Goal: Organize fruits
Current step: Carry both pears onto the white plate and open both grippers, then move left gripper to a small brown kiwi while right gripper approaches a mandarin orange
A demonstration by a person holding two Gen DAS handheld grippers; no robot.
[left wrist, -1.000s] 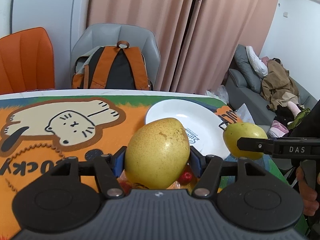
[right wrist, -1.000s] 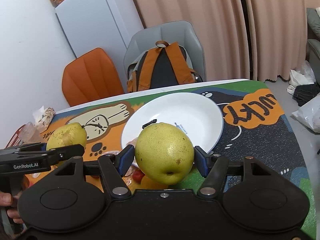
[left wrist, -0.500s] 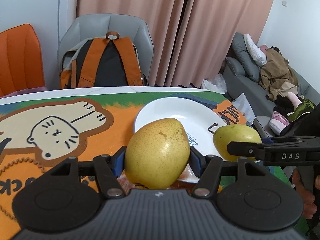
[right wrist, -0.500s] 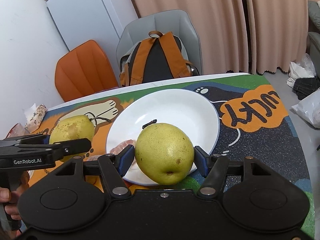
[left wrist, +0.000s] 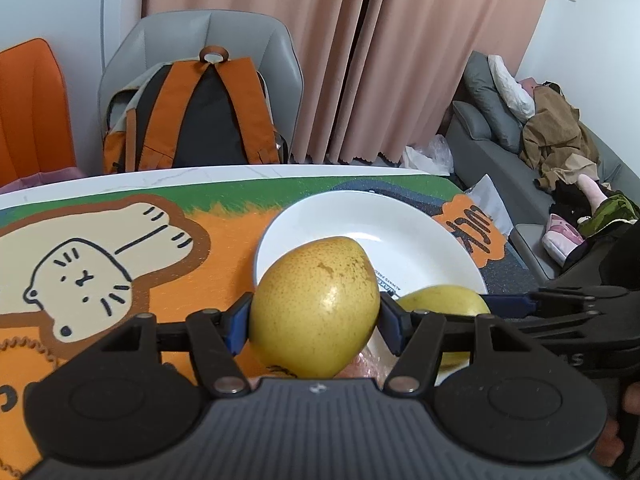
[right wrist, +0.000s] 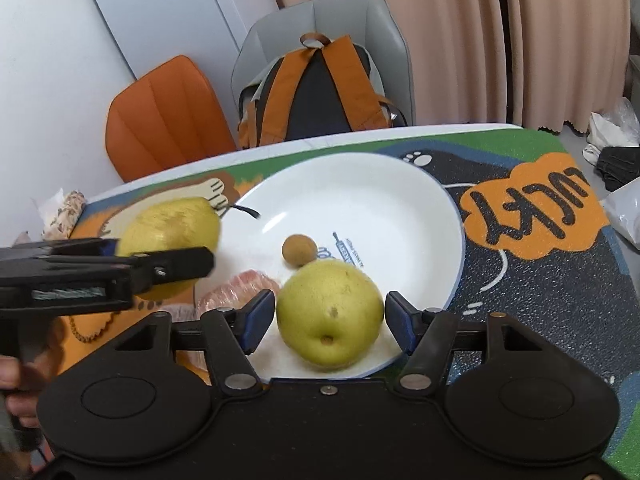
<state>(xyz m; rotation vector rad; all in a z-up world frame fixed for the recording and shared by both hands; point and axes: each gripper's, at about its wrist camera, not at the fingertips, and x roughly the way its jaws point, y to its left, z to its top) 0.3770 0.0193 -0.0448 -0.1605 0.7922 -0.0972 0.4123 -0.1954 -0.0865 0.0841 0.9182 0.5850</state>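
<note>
My left gripper (left wrist: pixel 314 318) is shut on a yellow pear (left wrist: pixel 314 308) and holds it above the near-left rim of the white plate (left wrist: pixel 360 220). It also shows in the right wrist view (right wrist: pixel 120 270) with its pear (right wrist: pixel 172 226). My right gripper (right wrist: pixel 330 318) has its jaws slightly apart around a second yellow-green pear (right wrist: pixel 330 316) that rests on the near part of the plate (right wrist: pixel 360 192); small gaps show at both pads. This pear (left wrist: pixel 444 306) also shows in the left wrist view. A small brown round fruit (right wrist: pixel 299 250) lies on the plate.
A pink wrapped fruit (right wrist: pixel 240 290) lies by the plate's near-left rim. The table is covered by a cartoon cat mat (left wrist: pixel 100 264). A grey chair with an orange backpack (left wrist: pixel 196 116) and an orange chair (right wrist: pixel 168 120) stand behind the table. A sofa (left wrist: pixel 520 152) stands at the right.
Both grippers moved forward over the plate. The right gripper lowered its pear onto the plate and its jaws loosened. The left gripper carried its pear up to the plate's rim.
</note>
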